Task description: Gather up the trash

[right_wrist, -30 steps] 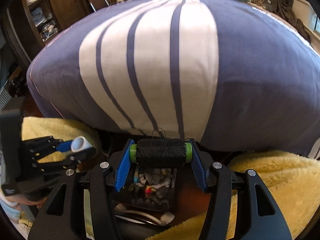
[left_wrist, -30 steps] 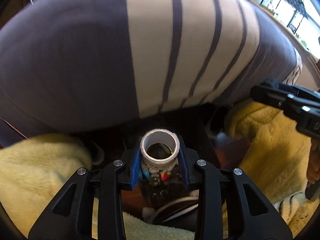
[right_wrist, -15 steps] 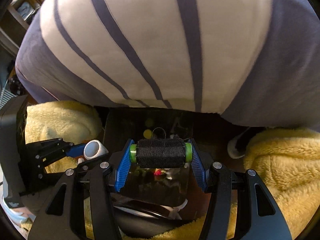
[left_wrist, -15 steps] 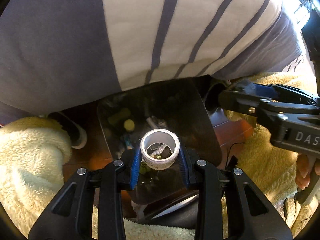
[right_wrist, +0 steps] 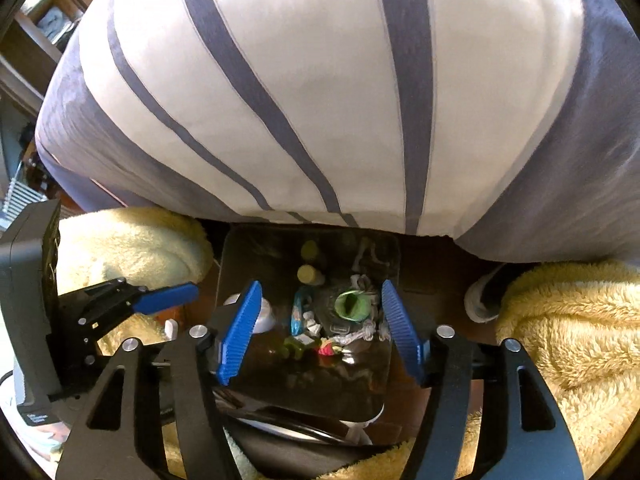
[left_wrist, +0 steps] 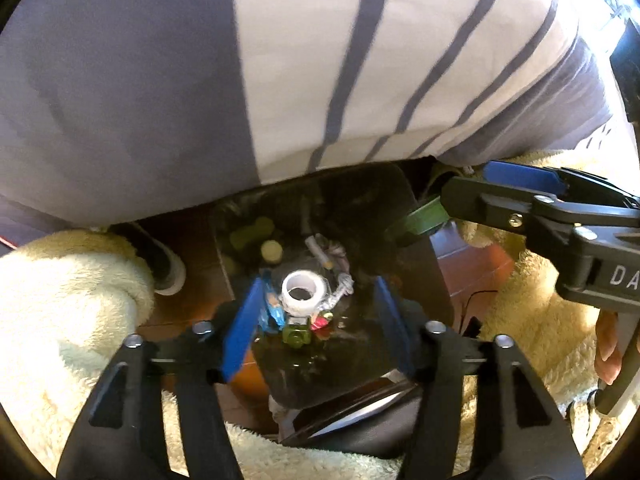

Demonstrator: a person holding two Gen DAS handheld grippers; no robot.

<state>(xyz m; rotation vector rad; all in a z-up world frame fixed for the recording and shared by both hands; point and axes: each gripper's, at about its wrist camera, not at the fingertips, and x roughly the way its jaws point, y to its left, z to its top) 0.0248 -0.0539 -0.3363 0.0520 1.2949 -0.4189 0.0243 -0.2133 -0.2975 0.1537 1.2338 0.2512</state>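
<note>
A dark bin stands on the floor under both grippers, with several bits of trash in its bottom. My left gripper points down into it; its jaws are opening, and a white tape roll lies loose below them among the trash, touching neither pad. My right gripper is over the same bin, its jaws opening too. Free of its pads, the black thread spool shows one green end down in the bin. Each gripper shows in the other's view: the right and the left.
A big blue-and-white striped cushion or bed cover overhangs the far side of the bin. Yellow fleece bulges on both sides of it. A white-rimmed shoe sits on the red-brown floor at the left. Fingers hold the right gripper's handle.
Both grippers came down over the bin, then let go. The white roll left the left jaws and the black spool left the right jaws, and both dropped toward the trash.
</note>
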